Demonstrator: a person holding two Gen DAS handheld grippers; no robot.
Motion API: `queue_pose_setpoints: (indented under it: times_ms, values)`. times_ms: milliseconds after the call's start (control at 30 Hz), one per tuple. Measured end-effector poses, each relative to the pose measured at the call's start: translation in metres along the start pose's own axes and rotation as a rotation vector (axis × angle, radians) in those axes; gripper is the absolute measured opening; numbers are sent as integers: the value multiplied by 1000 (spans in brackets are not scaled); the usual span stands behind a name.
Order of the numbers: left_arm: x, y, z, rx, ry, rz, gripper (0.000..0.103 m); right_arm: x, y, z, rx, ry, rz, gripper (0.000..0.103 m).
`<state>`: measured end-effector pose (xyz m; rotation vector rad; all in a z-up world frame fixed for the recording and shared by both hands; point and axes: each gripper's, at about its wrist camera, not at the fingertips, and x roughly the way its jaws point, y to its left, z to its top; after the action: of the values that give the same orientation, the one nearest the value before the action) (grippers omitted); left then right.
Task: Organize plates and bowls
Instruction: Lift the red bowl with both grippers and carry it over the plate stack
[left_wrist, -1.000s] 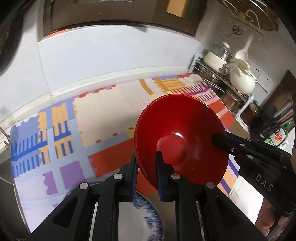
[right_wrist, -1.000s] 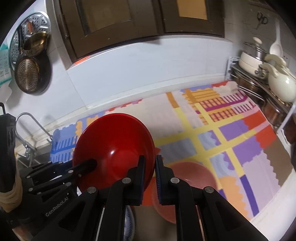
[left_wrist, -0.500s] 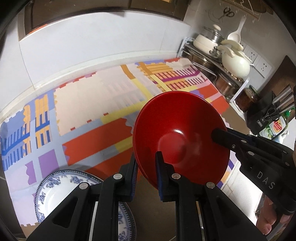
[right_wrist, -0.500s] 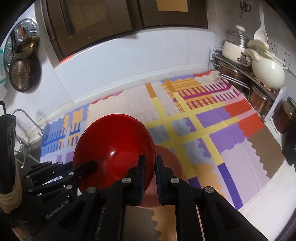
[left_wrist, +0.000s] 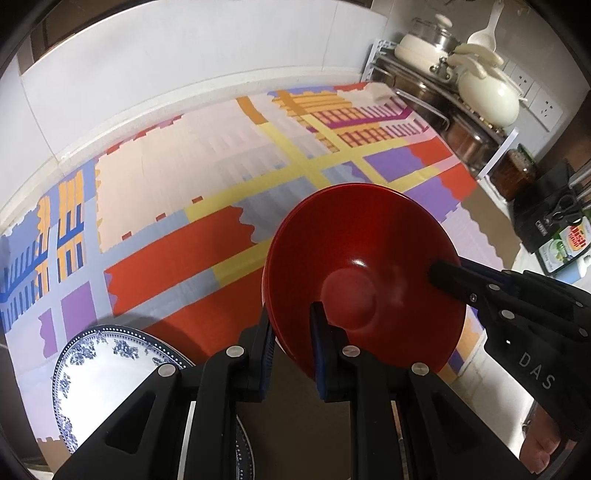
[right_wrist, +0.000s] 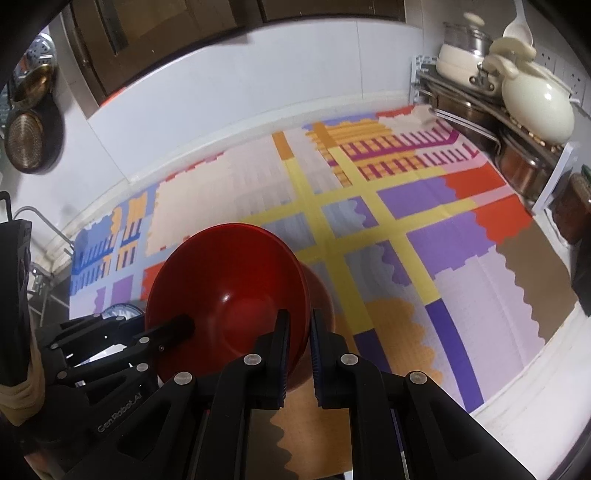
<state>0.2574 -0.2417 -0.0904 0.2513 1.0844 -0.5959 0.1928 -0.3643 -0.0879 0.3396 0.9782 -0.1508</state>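
A: What occupies the centre of the left wrist view?
B: A red bowl (left_wrist: 364, 273), tilted, its rim clamped between the narrow jaws of the left gripper (left_wrist: 291, 332) at lower centre. The right gripper (left_wrist: 448, 275) enters from the right edge and pinches the opposite rim.

A: And in the right wrist view?
B: The same red bowl (right_wrist: 227, 295) sits lower left of centre. The right gripper (right_wrist: 297, 332) grips its near rim, jaws nearly closed on it; the left gripper (right_wrist: 181, 326) holds the far rim from the lower left.

A: What lies beneath?
B: A patterned mat (left_wrist: 229, 173) in yellow, purple, orange and red covers the counter. A blue-and-white plate (left_wrist: 107, 369) rests at the lower left of the left wrist view, partly hidden by the gripper.

A: Background?
B: A rack with cream pots (right_wrist: 535, 99) fills the upper right.
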Motion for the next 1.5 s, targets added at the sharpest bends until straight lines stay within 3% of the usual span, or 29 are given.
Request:
queue_pose_setpoints:
  times_ms: [333,600,767,867,1000,1267,1500]
  values:
    - [10,-9,3,37,-4,47,19,19,-11,-4,10,54,16,12]
    - [18,-12,4,58,11,42,23,27,-17,-7,12,74,11,13]
    - [15,-16,4,77,9,13,39,34,-19,-9,5,97,18,15]
    - [13,-22,3,107,16,2,51,34,-19,-10,5,103,32,31]
    - [6,-26,1,131,-1,51,65,30,-23,-10,18,88,25,34]
    - [-10,-11,2,97,-34,54,65,19,-26,-7,49,52,24,35]
    - [0,9,0,24,-6,69,65,16,-18,-3,35,18,-4,35]
